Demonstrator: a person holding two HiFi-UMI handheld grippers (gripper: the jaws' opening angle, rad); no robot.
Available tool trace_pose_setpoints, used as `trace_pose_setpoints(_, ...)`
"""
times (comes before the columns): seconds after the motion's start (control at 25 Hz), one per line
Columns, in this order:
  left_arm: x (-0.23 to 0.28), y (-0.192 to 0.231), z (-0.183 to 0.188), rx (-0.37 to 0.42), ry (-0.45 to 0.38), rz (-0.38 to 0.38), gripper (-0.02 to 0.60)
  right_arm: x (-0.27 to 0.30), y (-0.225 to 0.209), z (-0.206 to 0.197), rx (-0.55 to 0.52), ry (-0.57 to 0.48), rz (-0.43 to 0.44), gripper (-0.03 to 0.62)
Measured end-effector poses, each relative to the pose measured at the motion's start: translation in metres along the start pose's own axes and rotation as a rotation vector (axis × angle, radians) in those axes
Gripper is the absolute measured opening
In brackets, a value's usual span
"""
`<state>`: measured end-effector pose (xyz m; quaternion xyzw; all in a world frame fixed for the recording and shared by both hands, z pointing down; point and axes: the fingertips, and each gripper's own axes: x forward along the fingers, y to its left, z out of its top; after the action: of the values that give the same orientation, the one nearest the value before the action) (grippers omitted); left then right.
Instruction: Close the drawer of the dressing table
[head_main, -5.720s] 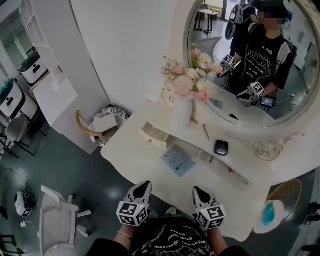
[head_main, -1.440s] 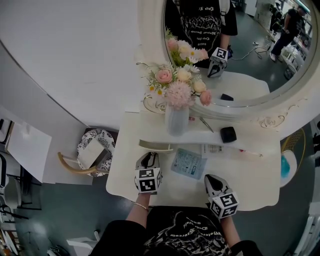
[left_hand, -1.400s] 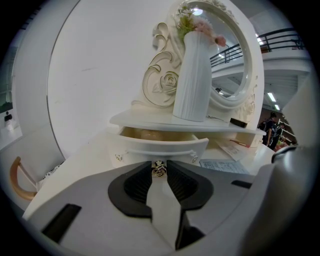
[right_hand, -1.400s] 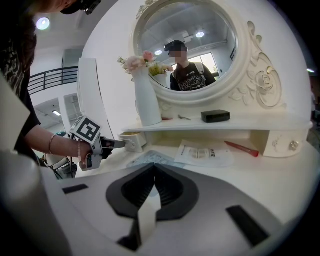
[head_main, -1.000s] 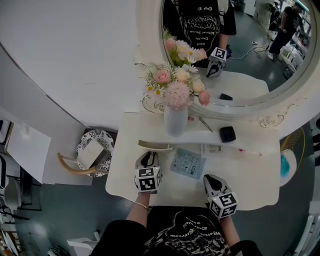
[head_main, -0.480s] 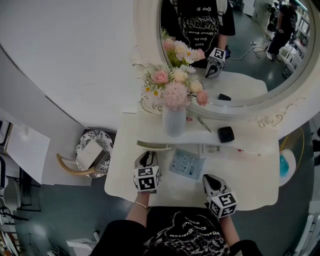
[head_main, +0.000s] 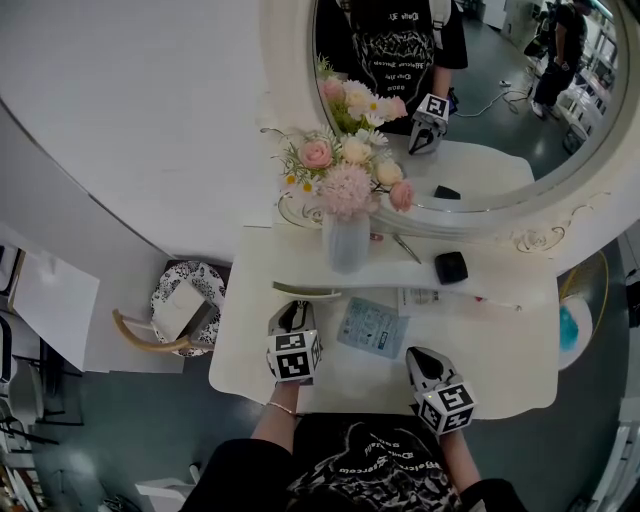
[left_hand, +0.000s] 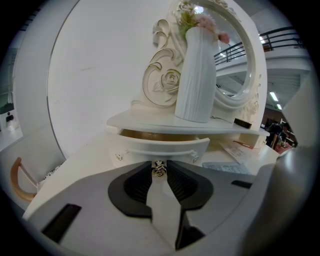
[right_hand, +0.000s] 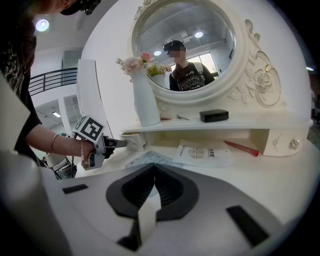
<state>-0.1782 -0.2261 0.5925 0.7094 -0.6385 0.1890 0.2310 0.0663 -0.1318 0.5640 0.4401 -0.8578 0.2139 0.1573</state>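
head view: drawer slightly open at the left of the worktop, dead ahead of left tool; right tool well apart. left gripper view: left tool narrow, nipped on the drawer's knob, so the push looks straight forward. right gripper view: right tool closed, empty.

The curved cream drawer, earlier pulled well out, now stands only slightly open. The left gripper has gone from the white dressing table's front edge to the drawer's small metal knob.

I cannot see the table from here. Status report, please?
Left claw shut on drawer knob. Right claw shut, empty. Drawer partly open. Blue sheet beside it, not blocking.
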Motion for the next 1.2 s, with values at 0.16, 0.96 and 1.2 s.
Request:
trace_pose_setpoints(0.16,0.0004,0.0007,0.0000,0.003,0.000,0.000,0.104,0.0002,-0.0002,-0.0003,0.004,0.004,-0.001,0.011)
trace_pose_setpoints(0.96,0.0055,0.0008,0.0070,0.013,-0.003,0.002,0.104,0.0007,-0.0018,-0.0009,0.011,0.007,-0.008,0.011)
trace_pose_setpoints(1.2,0.0064,0.0014,0.0061,0.023,-0.001,0.007,0.104,0.0015,-0.0024,-0.0036,0.012,0.016,-0.010,0.011)
